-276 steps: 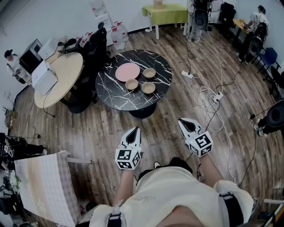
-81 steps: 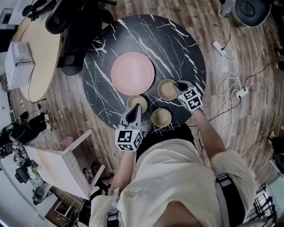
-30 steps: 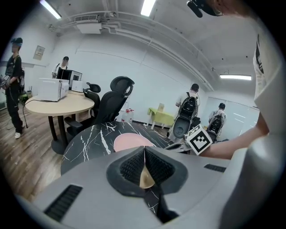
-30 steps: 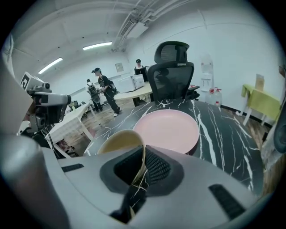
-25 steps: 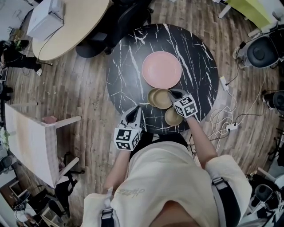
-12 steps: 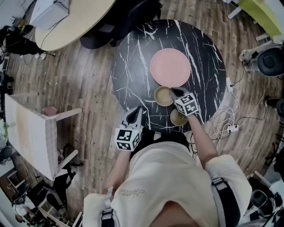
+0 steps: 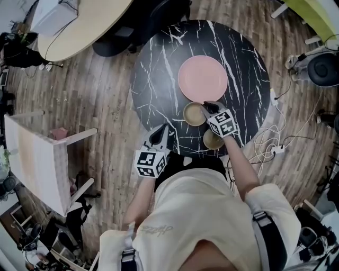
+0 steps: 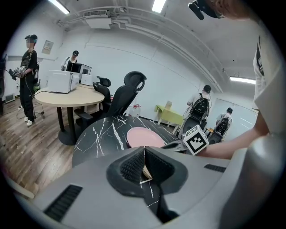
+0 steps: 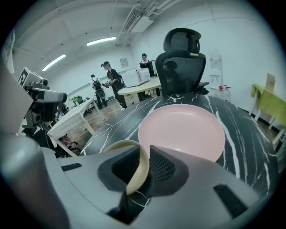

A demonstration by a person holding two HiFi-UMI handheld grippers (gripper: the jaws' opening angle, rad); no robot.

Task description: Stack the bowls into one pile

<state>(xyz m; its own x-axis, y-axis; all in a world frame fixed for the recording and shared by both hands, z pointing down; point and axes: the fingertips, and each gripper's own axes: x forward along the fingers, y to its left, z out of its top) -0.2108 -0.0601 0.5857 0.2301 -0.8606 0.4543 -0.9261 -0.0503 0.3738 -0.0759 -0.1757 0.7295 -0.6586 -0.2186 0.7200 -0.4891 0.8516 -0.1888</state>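
Note:
Three things lie on the round black marble table (image 7: 153,79): a pink plate (image 7: 203,78), a tan bowl (image 7: 193,114) just below it, and another tan bowl (image 7: 213,141) nearer me, half hidden by the marker cube. My right gripper (image 7: 207,107) is shut on the right rim of the first bowl; in the right gripper view that rim (image 9: 134,172) runs between the pads of the right gripper (image 9: 144,167), with the plate (image 9: 181,129) beyond. A second bowl seems nested under the held one. My left gripper (image 7: 160,132) hangs shut and empty at the table's near edge (image 8: 144,163).
A beige round table (image 7: 79,26) and a black office chair (image 7: 153,16) stand beyond the marble table. A white table (image 7: 32,159) is at the left. Cables and a power strip (image 7: 273,151) lie on the wood floor at the right. People stand far off.
A second ago two bowls showed side by side under my right gripper; now one outline shows there. The right gripper keeps its grip on the rim. The left gripper has barely moved.

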